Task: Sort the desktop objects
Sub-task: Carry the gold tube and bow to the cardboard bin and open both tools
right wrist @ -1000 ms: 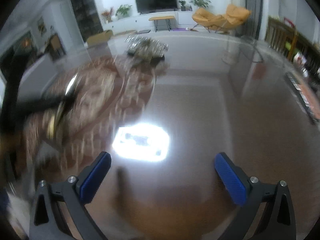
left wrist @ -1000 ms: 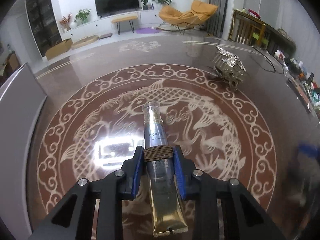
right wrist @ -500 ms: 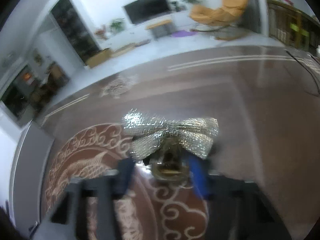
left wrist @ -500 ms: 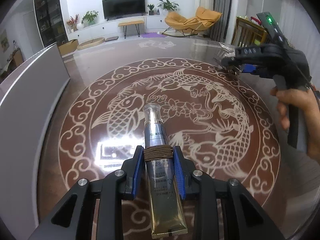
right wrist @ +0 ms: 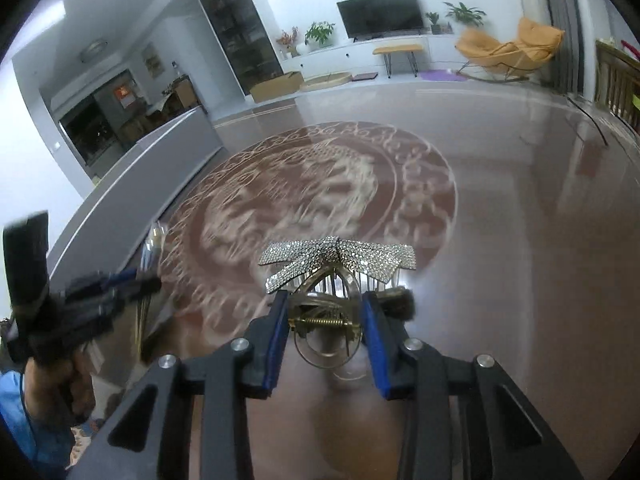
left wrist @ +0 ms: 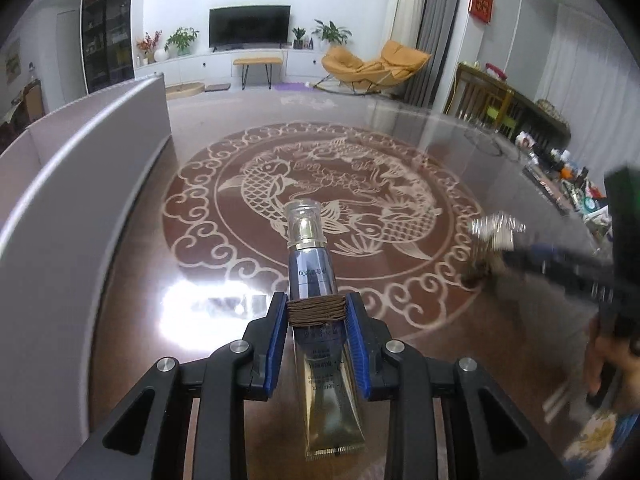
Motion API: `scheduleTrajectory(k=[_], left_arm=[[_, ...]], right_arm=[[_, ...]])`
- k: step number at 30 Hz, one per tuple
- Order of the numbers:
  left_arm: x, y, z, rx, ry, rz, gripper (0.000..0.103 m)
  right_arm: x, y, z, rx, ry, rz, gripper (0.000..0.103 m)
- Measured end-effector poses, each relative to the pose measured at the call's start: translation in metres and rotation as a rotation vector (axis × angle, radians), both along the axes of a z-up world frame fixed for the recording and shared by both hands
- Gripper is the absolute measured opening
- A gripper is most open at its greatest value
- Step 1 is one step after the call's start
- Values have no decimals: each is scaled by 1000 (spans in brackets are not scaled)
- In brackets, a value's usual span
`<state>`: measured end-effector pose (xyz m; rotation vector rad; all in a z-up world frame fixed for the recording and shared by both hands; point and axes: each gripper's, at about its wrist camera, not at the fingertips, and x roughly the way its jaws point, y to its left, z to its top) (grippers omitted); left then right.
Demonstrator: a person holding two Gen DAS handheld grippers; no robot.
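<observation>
Item 1: gold-and-blue cosmetic tube with clear cap (left wrist: 316, 304), bound by a brown cord band. Clamped between the blue pads of the left gripper (left wrist: 317, 312), as it was a second ago; carried above the near edge of the glossy brown table with white koi medallion (left wrist: 400, 152).

Item 2: rhinestone bow hair claw with brass spring (right wrist: 332, 280). A second ago it sat on the table towards the right edge and the right gripper (right wrist: 325, 322) stood wide and empty; now the jaws are narrowed onto its spring end and it appears lifted.

Item 3: long grey box wall (left wrist: 80, 184), along the table's left edge.

Status: both objects in hand; likely next is placing them, perhaps in the box.
</observation>
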<state>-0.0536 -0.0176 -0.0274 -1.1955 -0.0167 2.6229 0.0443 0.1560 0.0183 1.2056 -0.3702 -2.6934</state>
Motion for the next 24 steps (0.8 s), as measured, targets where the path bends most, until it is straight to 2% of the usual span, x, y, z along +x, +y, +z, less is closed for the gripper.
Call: scheduleTrajectory(k=[4, 10, 14, 15, 16, 18, 19, 21, 23, 24], left_arm=[[16, -6, 27, 37, 26, 3, 29], [21, -32, 64, 98, 44, 38, 29], [29, -46, 70, 98, 45, 53, 29], [32, -47, 69, 98, 45, 52, 29], [34, -49, 69, 98, 44, 51, 29], [40, -50, 66, 98, 40, 46, 29], [41, -50, 64, 98, 36, 41, 29], [45, -49, 61, 95, 32, 34, 29], [50, -48, 61, 86, 31, 30, 29], [52, -47, 61, 86, 31, 31, 29]], right_arm=[[28, -10, 8, -17, 37, -19, 36], [24, -39, 56, 13, 114, 37, 33], [8, -48, 64, 46, 75, 49, 37], [9, -48, 62, 54, 63, 48, 53], [12, -47, 59, 69, 63, 51, 77], [28, -46, 50, 111, 91, 61, 96], [36, -48, 44, 132, 106, 76, 98], [39, -54, 29, 173, 99, 111, 98], [34, -56, 15, 200, 86, 118, 91], [31, -55, 10, 188, 86, 128, 69]])
